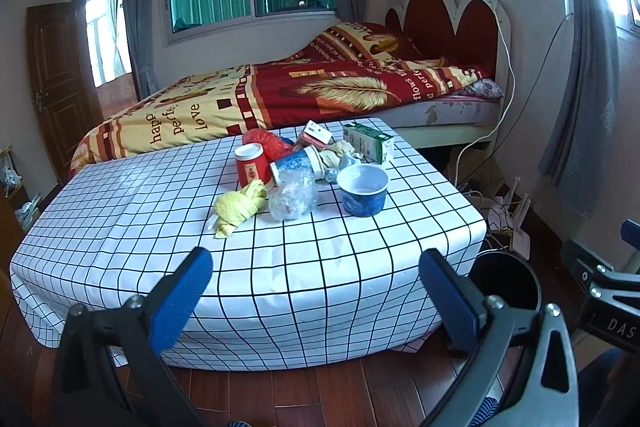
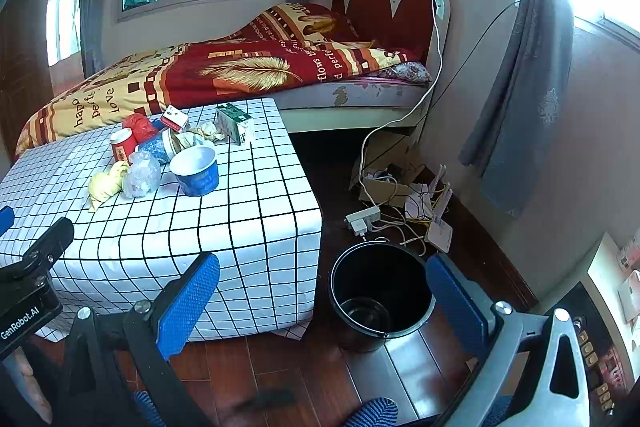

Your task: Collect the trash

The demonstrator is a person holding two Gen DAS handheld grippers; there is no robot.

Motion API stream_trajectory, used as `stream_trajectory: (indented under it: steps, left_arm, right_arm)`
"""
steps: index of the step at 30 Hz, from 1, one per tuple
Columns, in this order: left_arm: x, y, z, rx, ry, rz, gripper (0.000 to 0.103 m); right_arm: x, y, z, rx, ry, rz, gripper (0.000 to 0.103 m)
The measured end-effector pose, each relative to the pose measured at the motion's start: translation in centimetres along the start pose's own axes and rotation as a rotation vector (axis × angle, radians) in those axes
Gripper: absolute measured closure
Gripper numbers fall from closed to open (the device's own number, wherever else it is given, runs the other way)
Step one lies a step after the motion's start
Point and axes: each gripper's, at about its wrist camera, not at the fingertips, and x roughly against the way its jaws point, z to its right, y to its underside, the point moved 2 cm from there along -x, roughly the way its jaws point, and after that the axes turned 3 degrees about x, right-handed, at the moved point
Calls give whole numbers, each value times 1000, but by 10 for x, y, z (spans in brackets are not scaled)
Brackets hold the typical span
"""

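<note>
Trash lies heaped on a low table point(image 1: 280, 267) under a white grid cloth: a blue paper bowl point(image 1: 363, 189), a tipped blue cup point(image 1: 298, 163), a red cup point(image 1: 250, 165), a crumpled clear plastic bag point(image 1: 292, 197), a yellow wad point(image 1: 238, 207), a green carton point(image 1: 368, 142) and a red bag point(image 1: 266, 141). The same pile shows in the right wrist view, with the blue bowl point(image 2: 196, 171) nearest. A black bucket point(image 2: 380, 295) stands on the floor right of the table. My left gripper point(image 1: 316, 291) is open before the table's front edge. My right gripper point(image 2: 324, 295) is open, over the bucket's near side.
A bed point(image 1: 280, 95) with a red and yellow quilt stands behind the table. A power strip, router and tangled cables point(image 2: 400, 215) lie on the floor by the right wall, beyond the bucket. A brown door point(image 1: 56, 83) is at far left. The floor is dark wood.
</note>
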Motion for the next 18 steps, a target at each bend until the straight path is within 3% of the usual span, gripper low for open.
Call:
stream_trajectory:
  steps: [18]
  left_arm:
    - [3, -3, 6, -9, 6, 19, 0]
  right_arm:
    - [2, -3, 0, 2, -4, 5, 0]
